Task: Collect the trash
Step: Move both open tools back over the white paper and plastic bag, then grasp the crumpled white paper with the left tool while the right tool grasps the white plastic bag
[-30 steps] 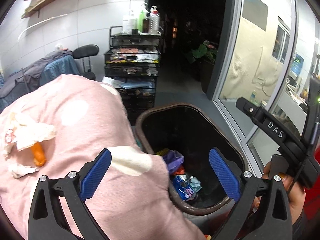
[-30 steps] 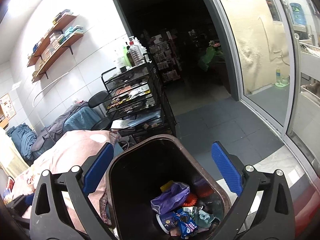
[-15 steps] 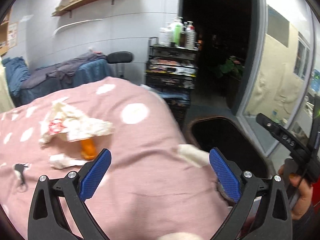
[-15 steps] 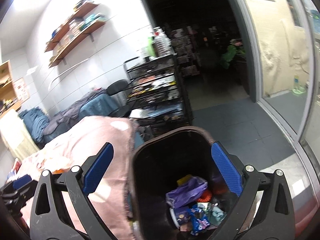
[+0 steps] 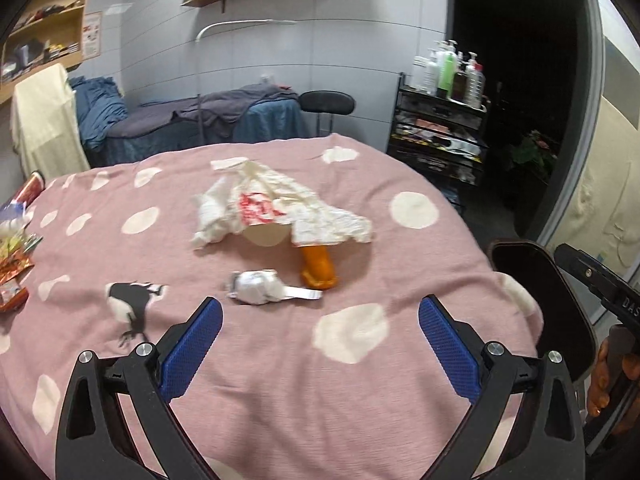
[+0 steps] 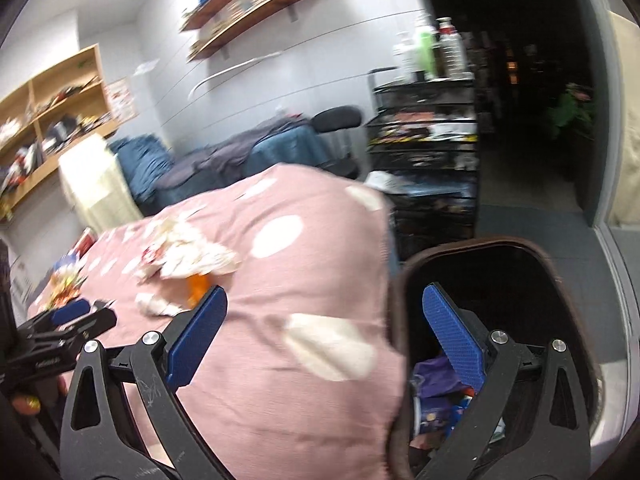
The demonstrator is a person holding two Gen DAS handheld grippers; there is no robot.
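Note:
On the pink dotted tablecloth lie a crumpled white paper wrapper with red print, an orange bottle partly under it, and a small white wad. My left gripper is open and empty, just short of the wad. My right gripper is open and empty, straddling the table edge and the brown trash bin, which holds wrappers. The bin's rim also shows in the left wrist view. The orange bottle shows blurred in the right wrist view.
Colourful snack wrappers lie at the table's left edge. A black wire cart with bottles stands behind the table, beside a stool and a blue-covered bed. A glass door is on the right.
Both grippers have swung left from over the bin toward the table. The left view now faces the trash on the cloth; the bin has slid to the right edge.

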